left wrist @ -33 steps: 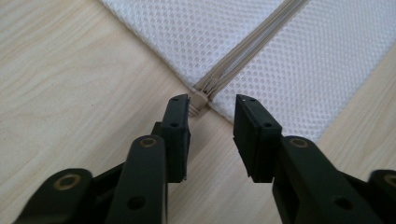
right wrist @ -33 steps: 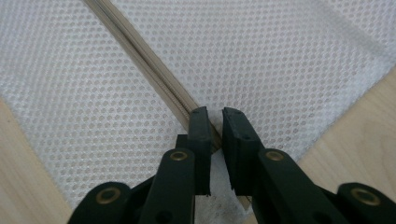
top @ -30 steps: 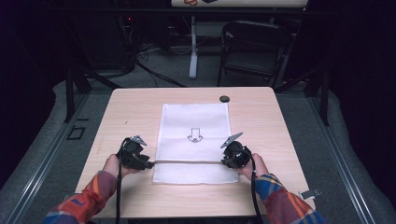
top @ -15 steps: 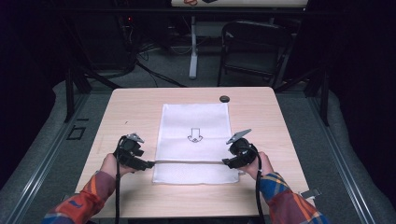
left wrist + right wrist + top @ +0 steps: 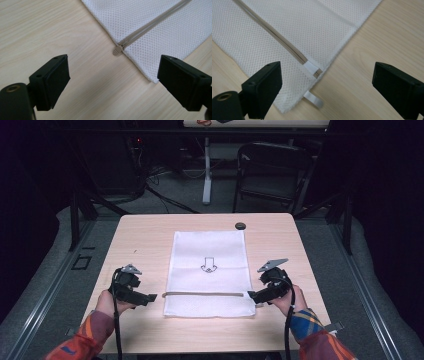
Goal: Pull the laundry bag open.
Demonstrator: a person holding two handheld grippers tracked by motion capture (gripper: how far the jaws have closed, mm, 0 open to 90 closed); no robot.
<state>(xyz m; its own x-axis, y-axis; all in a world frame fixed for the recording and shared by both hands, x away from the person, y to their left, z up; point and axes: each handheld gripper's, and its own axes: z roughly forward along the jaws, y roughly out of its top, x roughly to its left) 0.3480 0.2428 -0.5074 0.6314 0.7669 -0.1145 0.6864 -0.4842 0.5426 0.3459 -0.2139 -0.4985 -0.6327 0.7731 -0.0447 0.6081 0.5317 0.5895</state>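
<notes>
Fingers of the left gripper and right gripper have just been opening and are standing wide and empty beside the mesh bag on the worktop, risking a snag on its zipper pull.

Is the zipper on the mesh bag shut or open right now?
Shut, as far as shows: the zipper runs as one closed grey line across the mesh bag, with its pull at the bag's edge.

The flat white mesh-cloth bag looks matt and finely perforated; the pale wood-grain table looks smooth.
</notes>
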